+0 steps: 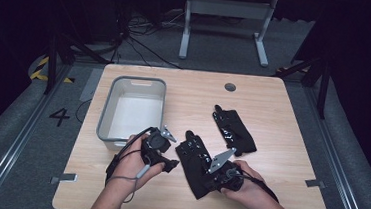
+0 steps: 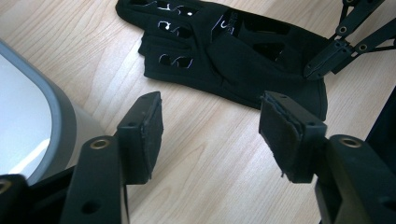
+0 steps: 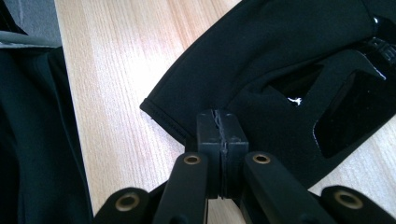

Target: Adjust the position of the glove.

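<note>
Right gripper [image 1: 216, 176] clenched at the cuff edge of the near black glove [image 1: 196, 160]; left gripper [image 1: 165, 161] released above bare wood.

In the right gripper view, both pads pressed flat together at the hem of the glove [image 3: 280, 84], whether with cloth caught between them cannot be told. Near glove lying flat on the wooden table [image 1: 282, 122], fingers pointing away, between the two grippers. In the left gripper view, jaws wide apart over the table top [image 2: 210, 154], short of the glove [image 2: 224, 51], with the grey bin [image 2: 56, 121] just beside the one jaw. Second black glove [image 1: 233, 128] resting farther back and to the right, apart from the first. Grey bin [image 1: 106, 113] standing at the left of the table, close to the left hand [image 1: 133, 163].
</note>
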